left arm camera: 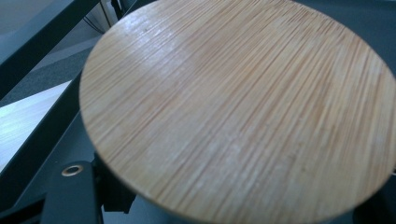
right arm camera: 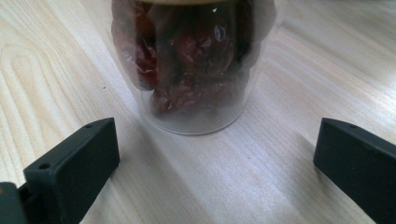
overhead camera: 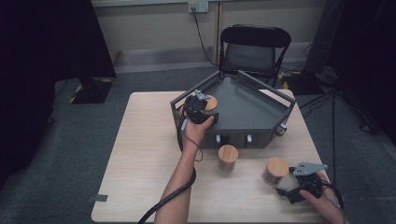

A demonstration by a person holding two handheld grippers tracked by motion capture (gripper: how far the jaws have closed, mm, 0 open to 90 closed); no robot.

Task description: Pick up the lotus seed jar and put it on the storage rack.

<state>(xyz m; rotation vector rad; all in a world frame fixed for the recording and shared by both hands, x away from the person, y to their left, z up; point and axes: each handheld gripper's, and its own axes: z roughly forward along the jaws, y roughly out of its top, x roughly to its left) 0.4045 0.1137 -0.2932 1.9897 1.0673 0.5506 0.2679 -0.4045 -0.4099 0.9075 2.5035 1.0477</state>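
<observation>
Grips, with the left gripper, the held jar at the near left corner of the grey tray, just inside its frame; cannot tell whether hanging above the tray floor or already touching it. Clamps the jaws narrow on this jar, with the bamboo lid very close in front of the gripper's camera and hiding the jaws themselves, so judged a firm hold on the body below the lid. Probably takes it so low in order to carry the lid level and to set the jar down upright inside the tray. Rests the right gripper low over the bench at the near right corner, jaws wide apart and empty, pointed at the fruit jar with its dark red dried fruit, near it but not touching. Seems to wait there ready, so that a short push forward brings the glass between the jaws. Leaves the middle jar upright on the bench just before the tray's front wall, between both hands, likely for an easy later pick.
</observation>
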